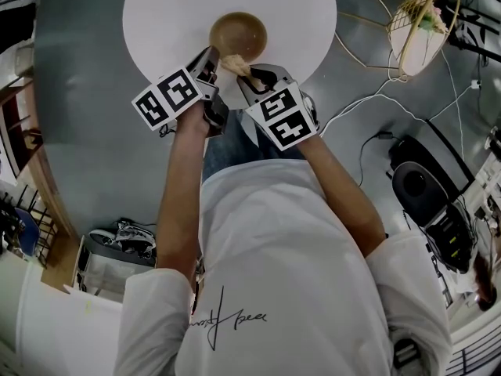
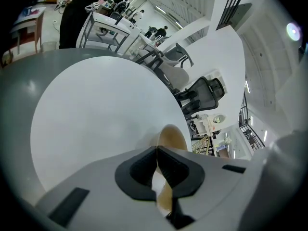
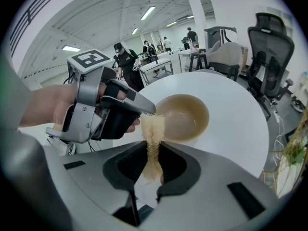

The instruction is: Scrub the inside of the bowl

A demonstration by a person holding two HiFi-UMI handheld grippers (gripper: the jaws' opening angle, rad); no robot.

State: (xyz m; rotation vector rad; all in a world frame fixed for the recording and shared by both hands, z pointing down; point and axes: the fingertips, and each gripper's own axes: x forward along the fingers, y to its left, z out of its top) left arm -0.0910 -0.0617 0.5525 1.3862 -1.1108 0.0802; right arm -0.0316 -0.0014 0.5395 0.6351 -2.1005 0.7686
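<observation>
Grip on bowl (image 1: 239, 36) rim, scrubber (image 3: 153, 129) alongside.
The left gripper (image 2: 158, 150) pinches the rim at eight o'clock, jaws nearly together. The right gripper (image 3: 153, 158) clamps the fibrous scrubber at six o'clock, outside the hollow, contact unclear. The white round table (image 1: 172, 14) is cut off at twelve.

The person wears a white T-shirt (image 1: 266, 233) with short sleeves (image 1: 153, 312) and a black handwritten-style scrawl (image 1: 223, 319) on the front. The left gripper (image 1: 211, 56) and right gripper (image 1: 249, 74) each carry a white cube with black square markers: the left cube (image 1: 167, 96) and the right cube (image 1: 283, 117). Each gripper's shell is pale grey, with black pads (image 3: 175, 165) in a rounded black surround and a black rectangular slot (image 3: 245, 194) on either side. In the right gripper view, the left gripper shows a grey metal frame (image 3: 84, 105) with small screws and a black finger (image 3: 122, 110).
</observation>
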